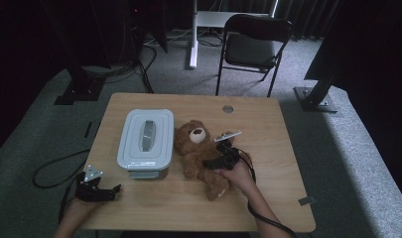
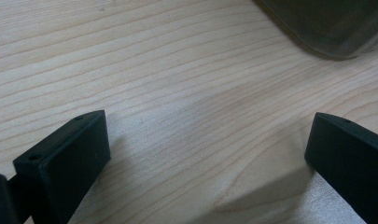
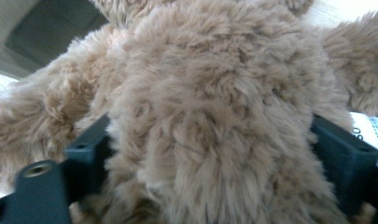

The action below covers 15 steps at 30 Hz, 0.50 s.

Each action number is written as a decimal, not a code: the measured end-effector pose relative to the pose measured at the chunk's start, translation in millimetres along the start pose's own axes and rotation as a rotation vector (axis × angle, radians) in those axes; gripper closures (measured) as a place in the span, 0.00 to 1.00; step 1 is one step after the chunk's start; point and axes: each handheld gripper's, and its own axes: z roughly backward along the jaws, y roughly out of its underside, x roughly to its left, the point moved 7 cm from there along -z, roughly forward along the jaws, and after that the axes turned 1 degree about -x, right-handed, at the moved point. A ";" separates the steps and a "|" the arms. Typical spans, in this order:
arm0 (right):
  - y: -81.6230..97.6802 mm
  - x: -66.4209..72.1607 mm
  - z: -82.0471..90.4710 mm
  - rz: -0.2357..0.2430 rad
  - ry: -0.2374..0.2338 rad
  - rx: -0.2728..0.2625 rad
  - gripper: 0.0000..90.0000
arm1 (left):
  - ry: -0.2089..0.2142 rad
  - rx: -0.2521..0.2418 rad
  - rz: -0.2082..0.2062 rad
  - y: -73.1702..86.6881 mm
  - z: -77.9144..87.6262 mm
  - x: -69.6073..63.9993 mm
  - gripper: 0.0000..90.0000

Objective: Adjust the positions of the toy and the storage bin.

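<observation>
A brown teddy bear (image 1: 196, 148) lies on its back in the middle of the wooden table (image 1: 268, 129). My right gripper (image 1: 212, 161) comes at its belly from the right. In the right gripper view the bear's fur (image 3: 214, 93) fills the whole gap and bulges against both black jaws of the right gripper (image 3: 210, 158), so the jaws stand wide and closed on the body. My left gripper (image 1: 114, 190) rests near the table's front left corner. Its jaws (image 2: 207, 158) are spread wide over bare wood with nothing between them.
A grey lidded plastic container (image 1: 145, 144) stands just left of the bear, and its corner (image 2: 326, 23) shows ahead of the left gripper. A white tag (image 3: 371, 130) lies beside the bear. A black folding chair (image 1: 255, 44) stands behind the table.
</observation>
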 end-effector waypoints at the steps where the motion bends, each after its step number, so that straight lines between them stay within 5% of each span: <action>1: 0.1 0.4 0.4 0.000 0.003 0.003 0.28 | 0.000 0.000 0.000 0.0 0.1 -0.2 0.01; 8: -0.1 -0.2 6.1 -0.002 0.004 -0.045 0.57 | -0.001 0.000 0.000 0.1 0.1 -0.5 0.01; 15: -5.8 -2.7 19.2 -0.037 0.018 -0.113 0.71 | -0.001 0.000 0.000 0.1 0.2 -0.5 0.01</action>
